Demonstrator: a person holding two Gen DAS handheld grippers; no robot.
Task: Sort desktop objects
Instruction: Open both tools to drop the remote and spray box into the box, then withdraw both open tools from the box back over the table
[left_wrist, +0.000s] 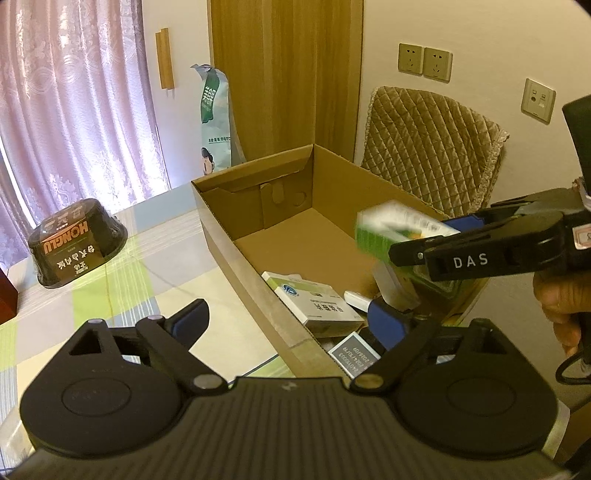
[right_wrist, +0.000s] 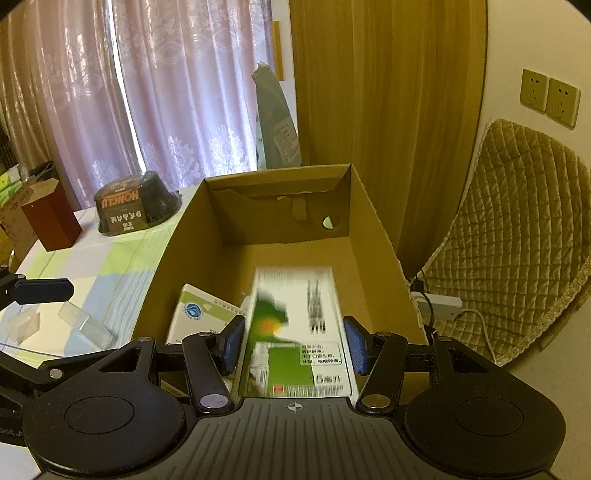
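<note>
the right tool (right_wrist: 294, 349) has its blue pads either side of a green and white box (right_wrist: 295, 332) in the lower centre of its own view; the box is blurred (whether the pads actually press it, i cannot tell). it sits over the open cardboard box (right_wrist: 373, 229), where a paler medicine carton (right_wrist: 199, 314) lies at lower left. the left tool (left_wrist: 288, 321) stands wide with nothing between its fingers, straddling the cardboard wall. a dark bowl (left_wrist: 74, 242) rests on the checked worktop (left_wrist: 155, 266) at the left.
</note>
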